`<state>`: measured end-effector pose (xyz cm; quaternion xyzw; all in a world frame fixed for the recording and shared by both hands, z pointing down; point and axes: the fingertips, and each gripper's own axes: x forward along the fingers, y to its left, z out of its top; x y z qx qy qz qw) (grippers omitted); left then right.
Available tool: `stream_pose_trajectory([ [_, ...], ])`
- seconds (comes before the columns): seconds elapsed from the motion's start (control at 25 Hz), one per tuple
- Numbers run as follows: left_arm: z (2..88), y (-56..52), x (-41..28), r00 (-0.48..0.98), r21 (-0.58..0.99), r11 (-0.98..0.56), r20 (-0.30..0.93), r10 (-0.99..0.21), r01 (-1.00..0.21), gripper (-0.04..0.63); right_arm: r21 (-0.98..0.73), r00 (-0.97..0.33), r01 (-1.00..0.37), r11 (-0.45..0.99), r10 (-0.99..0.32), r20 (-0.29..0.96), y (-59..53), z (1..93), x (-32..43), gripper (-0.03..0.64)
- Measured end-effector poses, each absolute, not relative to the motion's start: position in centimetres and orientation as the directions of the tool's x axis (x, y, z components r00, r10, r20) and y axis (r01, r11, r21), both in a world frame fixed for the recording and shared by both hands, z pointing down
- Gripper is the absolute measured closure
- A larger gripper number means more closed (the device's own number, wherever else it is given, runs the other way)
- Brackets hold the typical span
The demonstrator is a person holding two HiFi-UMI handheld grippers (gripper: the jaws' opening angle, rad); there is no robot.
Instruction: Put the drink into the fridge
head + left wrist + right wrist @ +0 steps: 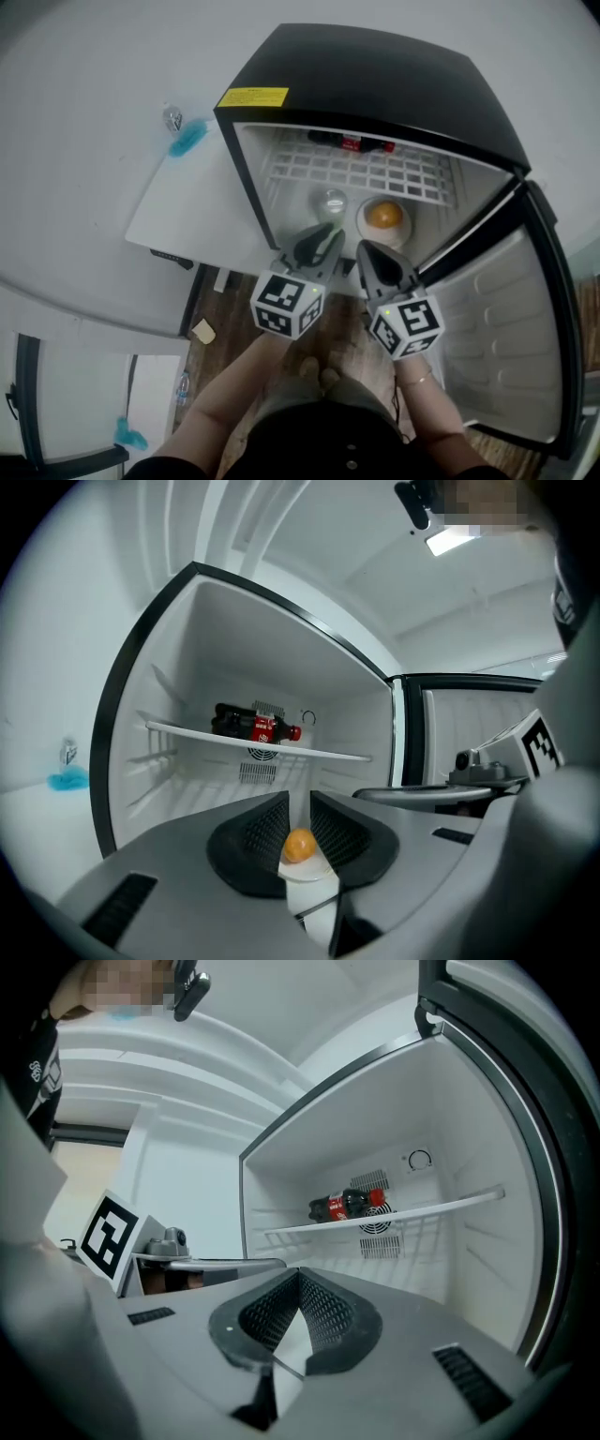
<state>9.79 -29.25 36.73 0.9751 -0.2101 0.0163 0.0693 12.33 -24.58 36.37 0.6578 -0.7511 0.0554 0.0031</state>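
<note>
The drink, a dark cola bottle [352,143] with a red label, lies on its side at the back of the fridge's wire shelf [356,178]. Both gripper views show the bottle [253,724] [347,1204] well ahead of the jaws. My left gripper [319,239] hovers at the fridge opening. Its jaws [299,803] stand a narrow gap apart with nothing between them. Beside it, my right gripper [370,251] has its pads meeting at the tips [298,1279] and is empty.
On the fridge floor sit an orange [383,216] on a white plate [405,228] and a clear round container [328,200]. The fridge door [506,328] hangs open at the right. A white table [178,211] with a blue item [187,138] stands to the left.
</note>
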Motion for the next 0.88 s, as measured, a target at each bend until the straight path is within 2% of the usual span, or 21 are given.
stream_pose_trajectory([
  [0.12, 37.0, -28.3, 9.5, 0.915, 0.132, -0.905, 0.066, -0.399, -0.404, 0.565, -0.067, -0.141, -0.988, 0.137, -0.989, 0.046, -24.0, 35.6, 12.0, 0.609],
  [0.24, 36.9, -27.6, 9.1, 0.919, 0.151, -0.906, 0.06, -0.391, -0.395, 0.586, -0.07, -0.145, -0.987, 0.144, -0.989, 0.023, -23.7, 35.1, 11.7, 0.609],
  [0.44, 36.3, -26.7, 8.4, 0.922, 0.14, -0.912, 0.051, -0.383, -0.386, 0.589, -0.082, -0.146, -0.986, 0.145, -0.989, 0.006, -23.1, 34.8, 11.3, 0.609],
  [0.68, 36.2, -25.1, 8.6, 0.945, 0.141, -0.935, 0.067, -0.32, -0.327, 0.589, -0.079, -0.15, -0.986, 0.149, -0.989, 0.007, -23.0, 34.8, 11.0, 0.609],
  [0.88, 36.5, -24.9, 8.4, 0.943, 0.161, -0.929, 0.068, -0.326, -0.332, 0.589, -0.06, -0.152, -0.987, 0.152, -0.988, 0.001, -23.0, 34.4, 11.0, 0.609],
])
